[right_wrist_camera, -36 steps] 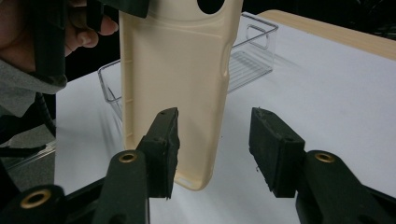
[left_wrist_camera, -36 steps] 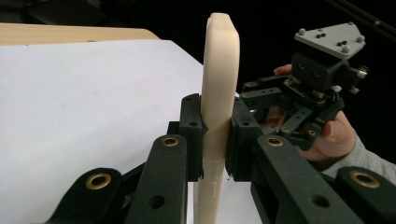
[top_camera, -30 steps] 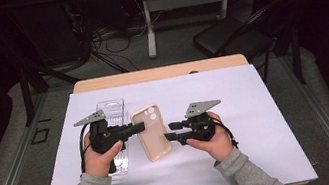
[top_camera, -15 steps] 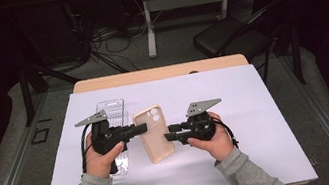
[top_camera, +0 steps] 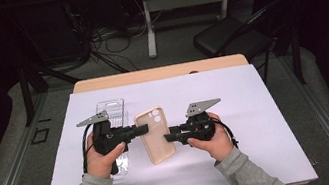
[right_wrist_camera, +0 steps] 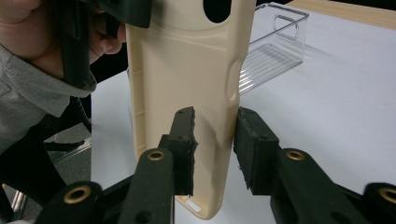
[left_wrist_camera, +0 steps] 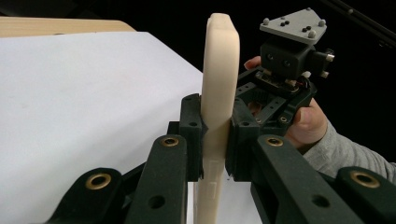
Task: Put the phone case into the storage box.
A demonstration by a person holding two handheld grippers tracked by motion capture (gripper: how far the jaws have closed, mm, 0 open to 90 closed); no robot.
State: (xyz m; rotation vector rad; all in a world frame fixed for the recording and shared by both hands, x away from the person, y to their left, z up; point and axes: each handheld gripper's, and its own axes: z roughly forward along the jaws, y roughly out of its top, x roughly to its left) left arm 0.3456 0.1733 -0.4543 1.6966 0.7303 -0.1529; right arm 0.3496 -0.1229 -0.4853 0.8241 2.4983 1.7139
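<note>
Holding beige phone case point(top_camera: 155, 134) above tabletop point(top_camera: 268, 120) centre: left tool point(left_wrist_camera: 215, 140) clamped on edge; right tool point(right_wrist_camera: 215, 140) closing, pads nearly gripping. Clear case point(top_camera: 111, 112) untouched near left edge; transfer unfinished.

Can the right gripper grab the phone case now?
Probably yes. The right gripper has just been closing, and its fingers already straddle the beige phone case's edge. The left gripper holds the case up, and nothing blocks the way.
</note>
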